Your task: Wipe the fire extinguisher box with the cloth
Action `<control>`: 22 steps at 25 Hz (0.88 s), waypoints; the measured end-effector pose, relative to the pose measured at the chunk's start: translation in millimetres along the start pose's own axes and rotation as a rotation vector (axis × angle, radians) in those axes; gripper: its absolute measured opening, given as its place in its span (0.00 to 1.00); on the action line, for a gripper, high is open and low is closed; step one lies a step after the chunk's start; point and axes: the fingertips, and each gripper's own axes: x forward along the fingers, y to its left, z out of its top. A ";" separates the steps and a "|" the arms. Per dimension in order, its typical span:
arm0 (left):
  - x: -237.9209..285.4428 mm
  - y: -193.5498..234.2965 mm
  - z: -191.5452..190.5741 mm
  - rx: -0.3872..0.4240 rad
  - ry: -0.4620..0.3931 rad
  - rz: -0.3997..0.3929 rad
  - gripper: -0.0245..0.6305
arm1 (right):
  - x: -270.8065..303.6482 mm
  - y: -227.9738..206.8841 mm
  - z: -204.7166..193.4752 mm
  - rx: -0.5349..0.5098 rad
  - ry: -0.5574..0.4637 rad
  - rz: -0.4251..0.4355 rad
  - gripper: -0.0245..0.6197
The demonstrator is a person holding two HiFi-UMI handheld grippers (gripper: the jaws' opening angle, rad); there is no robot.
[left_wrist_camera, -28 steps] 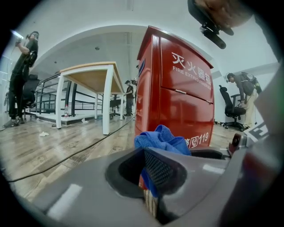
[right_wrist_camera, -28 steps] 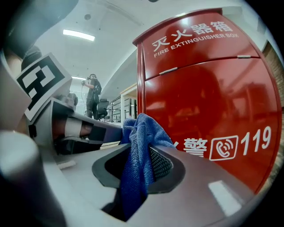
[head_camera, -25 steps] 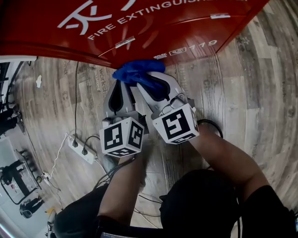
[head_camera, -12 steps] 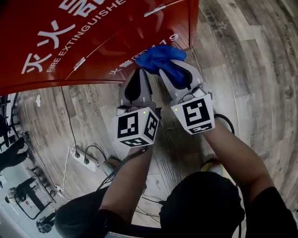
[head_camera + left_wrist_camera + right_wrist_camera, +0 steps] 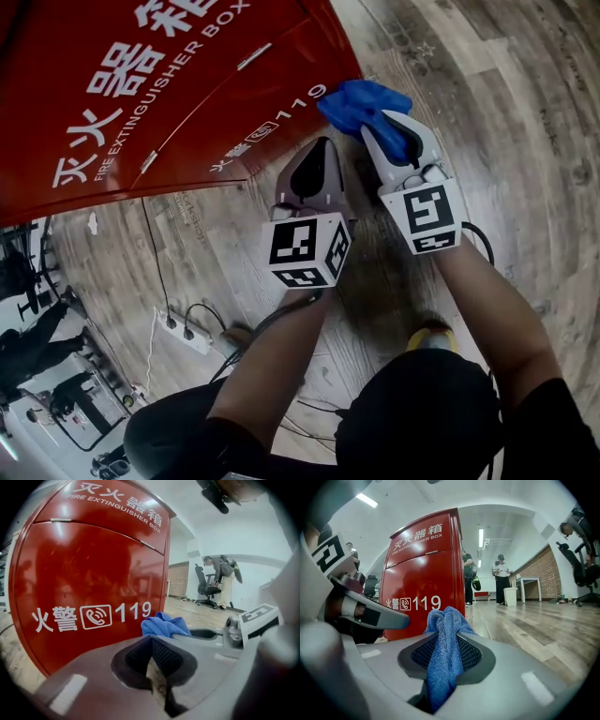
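Your right gripper (image 5: 386, 131), right of centre, has its jaws clamped on the blue cloth (image 5: 361, 101), which bunches forward as a wiping pad near the lower corner of the red fire extinguisher box (image 5: 141, 84) at upper left. Your left gripper (image 5: 317, 155), jaws together on nothing, waits just beside it.

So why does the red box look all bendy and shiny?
Left gripper view: the wide-angle lens bows the fire extinguisher box into a curve, and its glossy front shows reflections. Right gripper view: dark corners ring the picture, ceiling lights glare, the cloth looks sharp. Head view: floor planks bend near the edges.
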 end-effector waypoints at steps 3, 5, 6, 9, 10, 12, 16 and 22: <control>-3.1 12.1 -7.0 0.007 0.012 0.032 0.04 | 6.7 3.7 -1.5 -0.008 -0.003 0.008 0.21; -7.1 19.4 -9.8 -0.001 0.015 0.048 0.04 | 9.6 13.9 -2.4 -0.012 0.001 0.021 0.21; -10.3 22.8 -11.4 -0.006 0.017 0.056 0.04 | 10.7 20.9 -2.7 -0.015 0.003 0.031 0.21; -21.7 35.5 -17.6 -0.016 0.026 0.074 0.04 | 16.2 44.0 -4.0 -0.029 0.009 0.067 0.21; -26.4 41.3 -21.1 -0.020 0.031 0.080 0.04 | 18.5 52.7 -5.6 -0.034 0.014 0.080 0.21; -36.7 56.7 -28.3 -0.031 0.038 0.102 0.04 | 23.9 70.8 -10.0 -0.044 0.026 0.108 0.21; -59.5 96.3 -34.0 -0.045 0.027 0.158 0.04 | 39.4 107.9 -15.7 -0.069 0.042 0.155 0.21; -108.1 156.1 -50.4 -0.089 0.024 0.251 0.04 | 53.7 189.6 -20.3 -0.082 0.061 0.267 0.21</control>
